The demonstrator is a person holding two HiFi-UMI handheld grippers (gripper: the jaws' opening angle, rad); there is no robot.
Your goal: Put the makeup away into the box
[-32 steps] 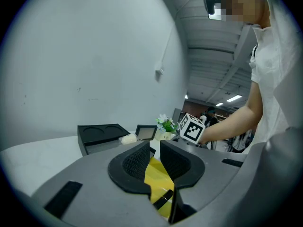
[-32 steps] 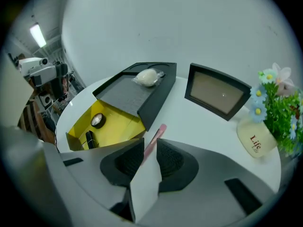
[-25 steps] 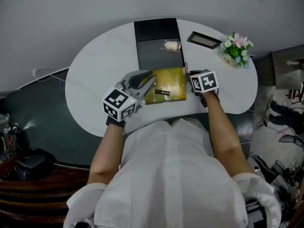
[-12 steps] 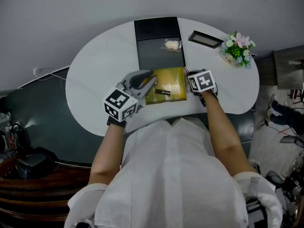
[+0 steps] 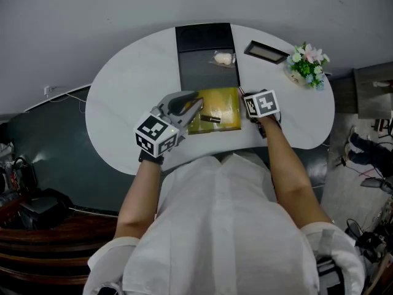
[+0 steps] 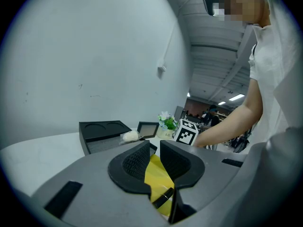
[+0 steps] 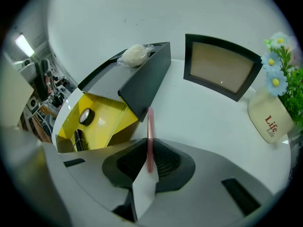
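A yellow box (image 5: 226, 105) lies open at the table's middle, with a black tube (image 5: 210, 119) and a round case (image 7: 85, 116) inside. My left gripper (image 5: 194, 106) sits at the box's left edge, and the yellow wall (image 6: 158, 174) runs between its jaws, which look shut on it. My right gripper (image 5: 248, 99) hovers just right of the box. Its jaws have just been closing and are shut on a thin pink stick (image 7: 149, 126) that points out toward the black tray (image 7: 142, 82).
The black tray (image 5: 206, 48) lies behind the box with a wrapped puff (image 5: 223, 58) on it. A dark framed panel (image 5: 266, 52) and a small flower vase (image 5: 307, 64) stand at the back right. The person's torso fills the near side.
The right gripper has edged slightly left toward the yellow box. The left gripper and the box have stayed put.
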